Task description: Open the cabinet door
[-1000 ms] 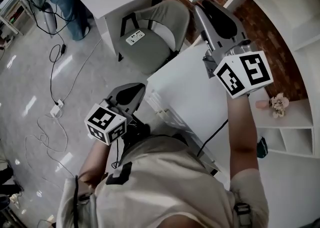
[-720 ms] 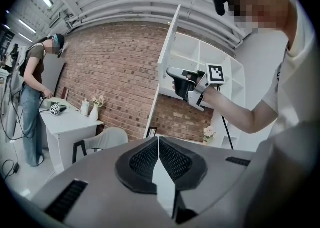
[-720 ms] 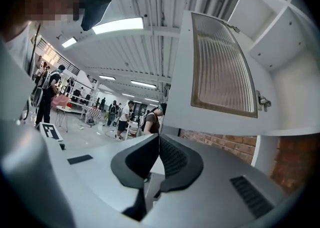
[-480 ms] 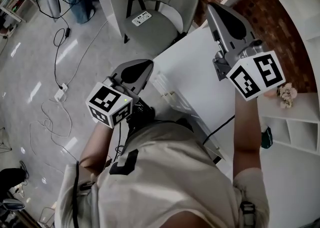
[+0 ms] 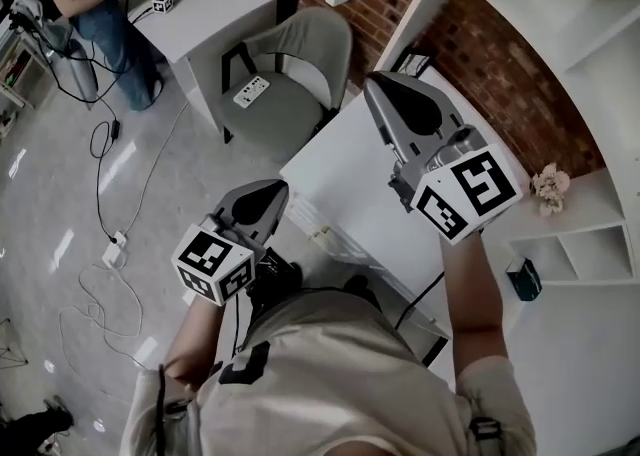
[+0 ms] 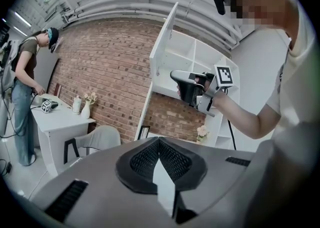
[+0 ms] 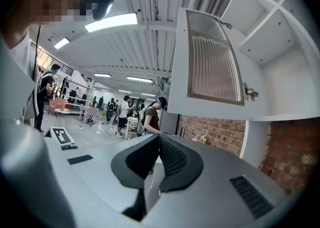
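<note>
1. The left gripper (image 6: 159,141) has its fingers pressed together at the tips, with nothing between them.
2. The right gripper (image 7: 159,138) also has its fingers shut tip to tip and holds nothing.
3. In the head view the left gripper is held low, close to the person's body and over the floor (image 5: 60,194). The right gripper is held higher, over a white tabletop (image 5: 350,179).
4. The cabinet door (image 7: 214,62), white-framed with a ribbed glass panel, stands swung open from the white cabinet (image 7: 282,57). It is above and to the right of the right gripper's fingers, not touching them.
5. The cabinet's shelves lie bare to view beside the door, in front of a brick wall (image 5: 500,74).
6. A grey chair (image 5: 290,74) stands beside the tabletop, and small flowers (image 5: 549,186) sit on a lower shelf.
</note>
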{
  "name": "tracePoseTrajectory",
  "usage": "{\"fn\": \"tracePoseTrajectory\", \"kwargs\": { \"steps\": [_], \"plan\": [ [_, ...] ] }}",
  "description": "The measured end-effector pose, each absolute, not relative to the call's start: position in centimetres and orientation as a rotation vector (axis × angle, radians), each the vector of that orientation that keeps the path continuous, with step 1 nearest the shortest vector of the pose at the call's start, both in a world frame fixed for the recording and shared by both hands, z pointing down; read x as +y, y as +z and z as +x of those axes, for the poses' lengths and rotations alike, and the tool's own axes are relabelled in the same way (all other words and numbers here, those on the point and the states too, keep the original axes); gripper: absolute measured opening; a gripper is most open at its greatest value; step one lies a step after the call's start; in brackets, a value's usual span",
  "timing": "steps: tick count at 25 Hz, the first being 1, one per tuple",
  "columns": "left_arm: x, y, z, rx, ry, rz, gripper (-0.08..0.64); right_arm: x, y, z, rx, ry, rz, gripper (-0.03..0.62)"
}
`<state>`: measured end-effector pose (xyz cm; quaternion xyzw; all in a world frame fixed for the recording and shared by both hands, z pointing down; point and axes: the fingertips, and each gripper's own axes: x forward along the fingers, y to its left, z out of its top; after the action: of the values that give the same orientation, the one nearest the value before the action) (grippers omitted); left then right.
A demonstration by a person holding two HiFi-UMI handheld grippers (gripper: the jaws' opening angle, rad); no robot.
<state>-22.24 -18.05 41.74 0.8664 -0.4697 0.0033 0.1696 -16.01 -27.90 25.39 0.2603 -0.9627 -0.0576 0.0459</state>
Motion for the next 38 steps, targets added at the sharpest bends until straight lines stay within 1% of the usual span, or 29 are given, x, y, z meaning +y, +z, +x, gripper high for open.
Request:
{"fn": "tracePoseTrajectory", "kwargs": {
  "steps": [10, 16, 26, 31, 38],
  "plan": [
    [-18.6, 39.8, -22.9, -1.436, 0.046, 2.567, 0.014, -27.0, 24.3, -15.9, -2.986, -0.192, 0.788, 0.026],
    [-19.7, 39.0, -21.8, -1.355, -0.080, 2.567, 0.015, -26.1, 25.7, -14.0, -2.991, -0.060, 0.785, 0.026],
    [-19.5, 37.8, -16.9, -1.280, 0.024, 2.623, 0.015, -22.1, 25.2, -8.8, -3.098, 0.083, 0.763, 0.026],
    [-18.4, 37.0, -13.9, -1.269, 0.056, 2.643, 0.015, -20.2, 25.6, -5.6, -3.148, 0.241, 0.775, 0.026],
    [-17.2, 35.8, -11.5, -1.288, 0.077, 2.659, 0.015, -18.8, 27.0, -2.9, -3.076, 0.264, 0.820, 0.026]
  ]
}}
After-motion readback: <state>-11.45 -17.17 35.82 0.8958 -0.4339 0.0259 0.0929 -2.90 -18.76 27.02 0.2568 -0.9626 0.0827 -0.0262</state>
